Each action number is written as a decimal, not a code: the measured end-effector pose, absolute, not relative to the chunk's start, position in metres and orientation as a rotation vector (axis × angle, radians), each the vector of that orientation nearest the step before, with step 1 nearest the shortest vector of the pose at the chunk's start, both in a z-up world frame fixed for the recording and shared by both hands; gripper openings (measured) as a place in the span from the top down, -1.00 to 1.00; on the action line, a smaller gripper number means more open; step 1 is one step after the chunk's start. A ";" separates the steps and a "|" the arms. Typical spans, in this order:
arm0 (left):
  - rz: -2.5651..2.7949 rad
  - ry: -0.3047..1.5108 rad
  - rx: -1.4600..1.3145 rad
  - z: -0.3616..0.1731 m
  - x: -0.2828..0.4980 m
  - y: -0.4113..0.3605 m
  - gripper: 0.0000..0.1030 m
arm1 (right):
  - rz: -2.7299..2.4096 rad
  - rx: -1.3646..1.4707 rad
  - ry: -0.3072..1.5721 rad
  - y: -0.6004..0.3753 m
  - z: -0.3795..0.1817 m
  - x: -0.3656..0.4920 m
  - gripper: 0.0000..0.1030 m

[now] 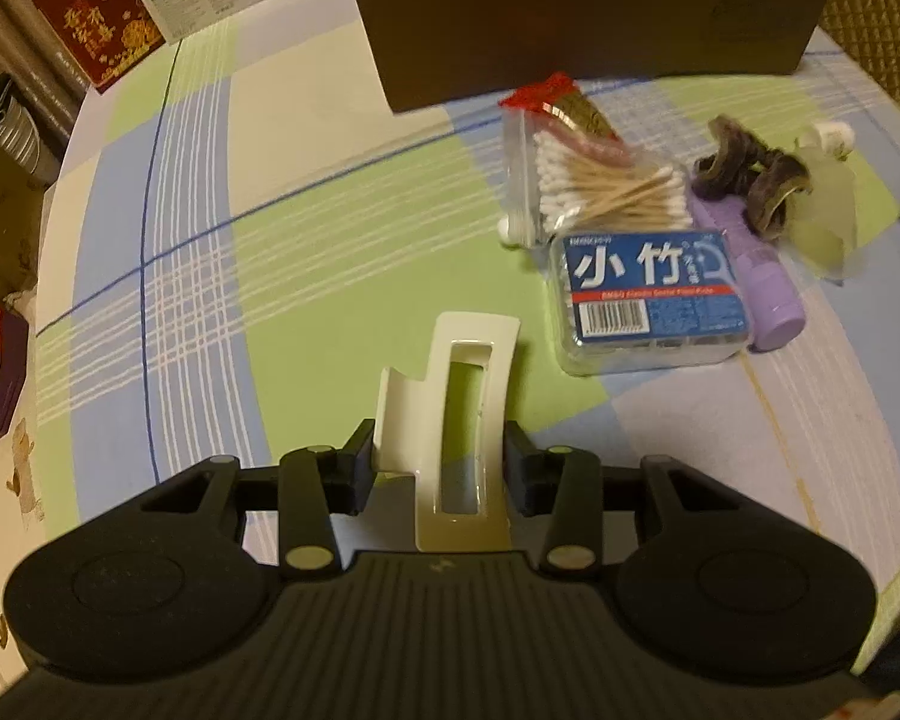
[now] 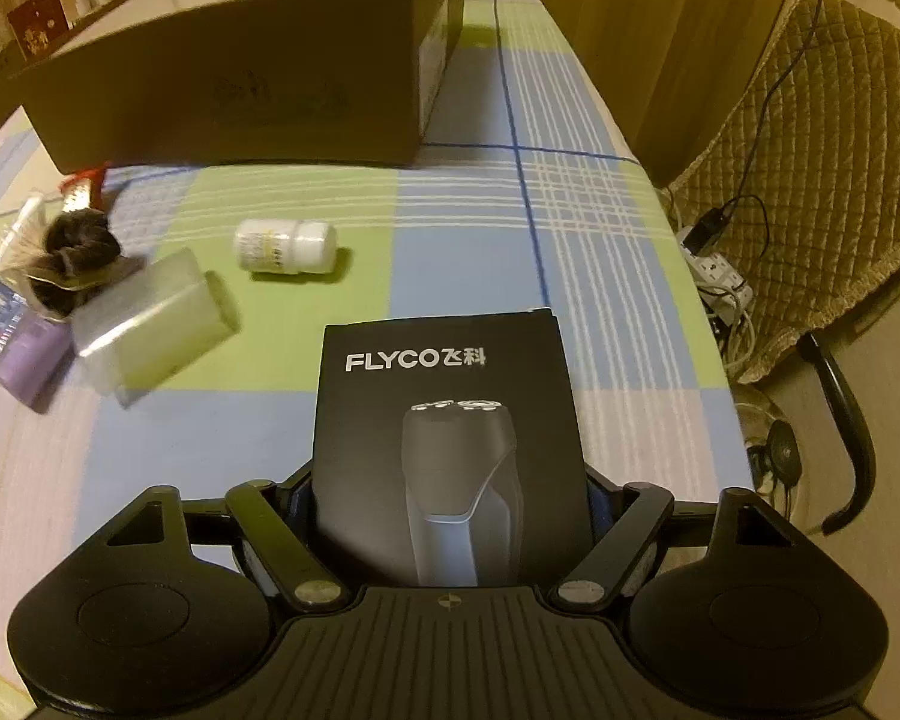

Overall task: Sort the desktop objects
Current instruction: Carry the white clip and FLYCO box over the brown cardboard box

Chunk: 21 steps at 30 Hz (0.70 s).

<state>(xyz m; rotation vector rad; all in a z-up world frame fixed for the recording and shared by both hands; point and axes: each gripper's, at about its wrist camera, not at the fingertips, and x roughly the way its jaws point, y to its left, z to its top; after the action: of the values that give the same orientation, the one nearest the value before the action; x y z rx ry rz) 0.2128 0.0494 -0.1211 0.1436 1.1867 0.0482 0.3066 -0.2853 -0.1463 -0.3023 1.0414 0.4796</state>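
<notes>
My left gripper (image 1: 438, 462) is shut on a white hair claw clip (image 1: 450, 414), held above the checked tablecloth. Ahead to the right lies a pile: a blue floss-pick box (image 1: 651, 294), a bag of cotton swabs (image 1: 594, 186), a purple tube (image 1: 762, 282), a dark scrunchie (image 1: 744, 174) and a clear plastic case (image 1: 828, 222). My right gripper (image 2: 450, 498) is shut on a black FLYCO shaver box (image 2: 450, 450). In the right wrist view a white pill bottle (image 2: 285, 246) lies on the cloth, with the clear case (image 2: 150, 324) and scrunchie (image 2: 78, 258) at the left.
A large brown cardboard box (image 1: 588, 18) stands at the back of the table; it also shows in the right wrist view (image 2: 240, 84). Red and white cartons (image 1: 96, 18) stand at the far left. A quilted chair (image 2: 822, 180) and a power strip (image 2: 720, 276) are off the table's right edge.
</notes>
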 end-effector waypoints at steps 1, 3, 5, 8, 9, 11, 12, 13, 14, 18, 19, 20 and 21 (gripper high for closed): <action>0.044 1.178 0.143 -0.117 0.212 0.051 0.27 | 0.482 -0.292 1.035 -0.284 -0.142 0.303 -0.48; 0.029 1.153 0.132 -0.108 0.210 0.056 0.27 | 0.490 -0.269 1.023 -0.280 -0.132 0.298 -0.48; 0.027 1.128 0.127 -0.097 0.210 0.061 0.27 | 0.503 -0.250 1.016 -0.274 -0.122 0.295 -0.48; 0.023 1.098 0.129 -0.078 0.215 0.063 0.27 | 0.524 -0.227 0.995 -0.263 -0.105 0.294 -0.49; 0.020 1.087 0.125 -0.072 0.217 0.063 0.27 | 0.534 -0.219 0.986 -0.259 -0.099 0.295 -0.49; 0.011 1.054 0.119 -0.058 0.223 0.061 0.27 | 0.561 -0.199 0.970 -0.250 -0.089 0.297 -0.49; 0.006 1.040 0.117 -0.053 0.226 0.060 0.27 | 0.575 -0.186 0.959 -0.245 -0.083 0.299 -0.49; 0.000 1.023 0.113 -0.047 0.229 0.057 0.27 | 0.589 -0.177 0.947 -0.240 -0.078 0.302 -0.49; -0.009 1.006 0.108 -0.041 0.234 0.055 0.27 | 0.603 -0.169 0.935 -0.236 -0.072 0.304 -0.49; -0.025 0.948 0.107 -0.024 0.255 0.042 0.27 | 0.652 -0.142 0.882 -0.214 -0.051 0.316 -0.49; -0.031 0.936 0.105 -0.020 0.261 0.038 0.27 | 0.659 -0.140 0.869 -0.210 -0.047 0.320 -0.49; -0.040 0.921 0.101 -0.016 0.268 0.034 0.27 | 0.666 -0.140 0.856 -0.205 -0.042 0.324 -0.49; -0.040 0.908 0.096 -0.013 0.274 0.031 0.27 | 0.673 -0.138 0.841 -0.201 -0.037 0.329 -0.49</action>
<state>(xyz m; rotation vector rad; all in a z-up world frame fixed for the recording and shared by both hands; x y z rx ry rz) 0.2743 0.0306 -0.0132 0.0959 0.9082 -0.0399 0.3289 -0.2007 -0.0369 -0.1378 0.8413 0.6725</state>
